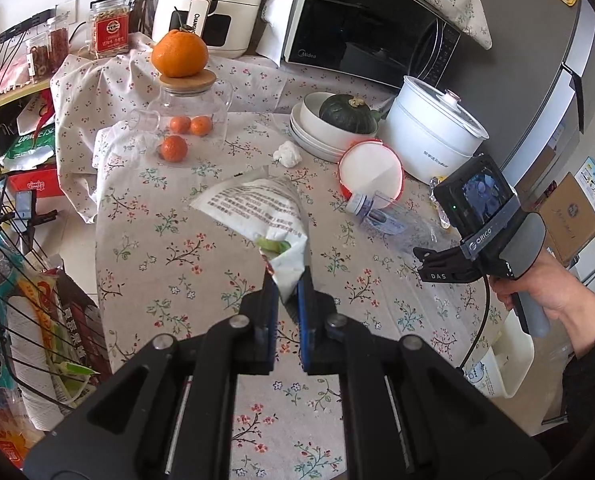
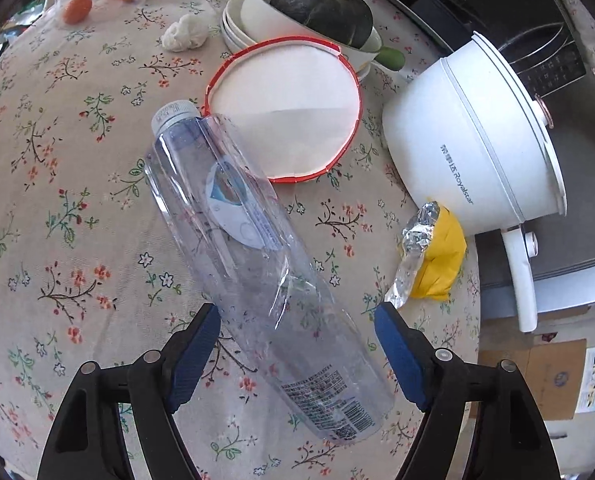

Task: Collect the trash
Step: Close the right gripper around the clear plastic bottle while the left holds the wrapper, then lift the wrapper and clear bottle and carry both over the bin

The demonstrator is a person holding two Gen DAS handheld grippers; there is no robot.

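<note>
My left gripper (image 1: 287, 276) is shut on the corner of a crumpled white snack bag (image 1: 257, 204) with printed text, which lies on the floral tablecloth. My right gripper (image 2: 297, 316) is open, its blue pads on either side of an empty clear plastic bottle (image 2: 249, 240) lying on the table; the bottle also shows in the left wrist view (image 1: 381, 216). A crumpled white tissue (image 2: 185, 34) lies near the bowls. A yellow and foil wrapper (image 2: 429, 256) lies by the white pot. A red-rimmed paper bowl (image 2: 285, 112) lies on its side.
Stacked white bowls (image 2: 237, 24) hold a dark green squash (image 2: 321, 8). A white Royalstar electric pot (image 2: 473, 136) stands at the right. A glass jar (image 1: 189, 120) with oranges, an air fryer (image 1: 213, 4) and a microwave (image 1: 369, 28) stand behind. A wire rack (image 1: 13, 280) stands left.
</note>
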